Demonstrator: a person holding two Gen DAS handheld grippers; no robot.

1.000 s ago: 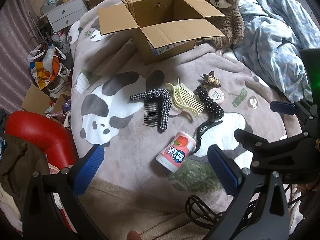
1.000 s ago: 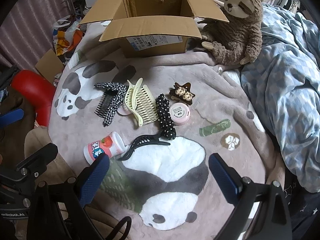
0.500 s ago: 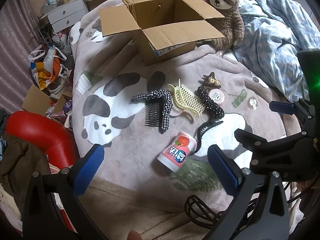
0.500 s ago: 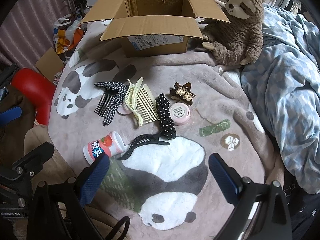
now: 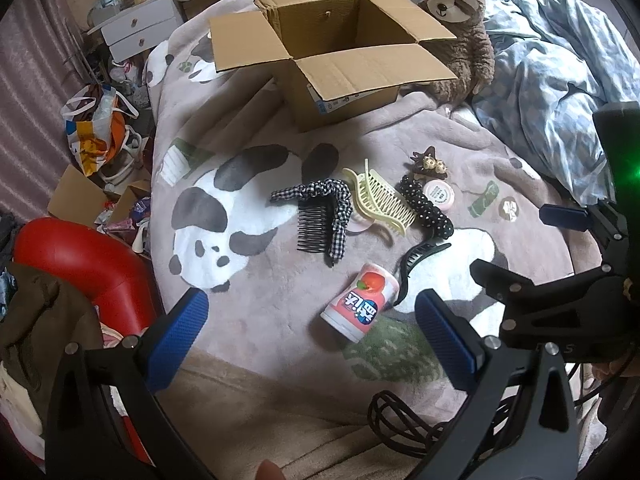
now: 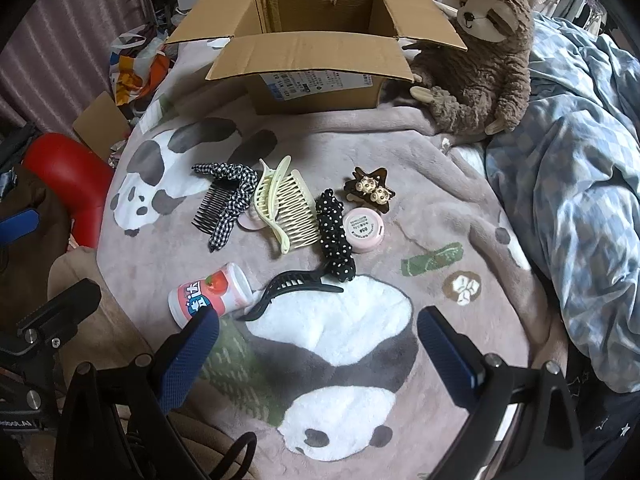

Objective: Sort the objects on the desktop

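Note:
On the panda blanket [image 5: 224, 208] lie a pink peach bottle [image 5: 360, 302] on its side, a black claw clip [image 5: 416, 264], a cream claw clip [image 5: 380, 200], a gingham bow comb [image 5: 320, 212], a polka-dot scrunchie [image 5: 426, 206], a round pink tin [image 5: 439, 194] and a brown star clip [image 5: 429, 163]. An open cardboard box [image 5: 340, 52] stands behind them. My left gripper [image 5: 316, 332] hovers open just short of the bottle. My right gripper [image 6: 320, 344] hangs open over the white panda patch, near the bottle [image 6: 210, 292] and black clip [image 6: 292, 284].
A sloth plush [image 6: 480, 60] leans beside the box on the right. Blue bedding [image 6: 580, 200] is piled along the right side. Off the bed's left edge are a red object [image 5: 80, 264], bags [image 5: 100, 128] and drawers [image 5: 140, 32]. A black cable [image 5: 400, 420] lies near the front.
Both grippers have eased slightly closer to the items; the scene looks marginally nearer. Nothing on the blanket has moved and both stay open.

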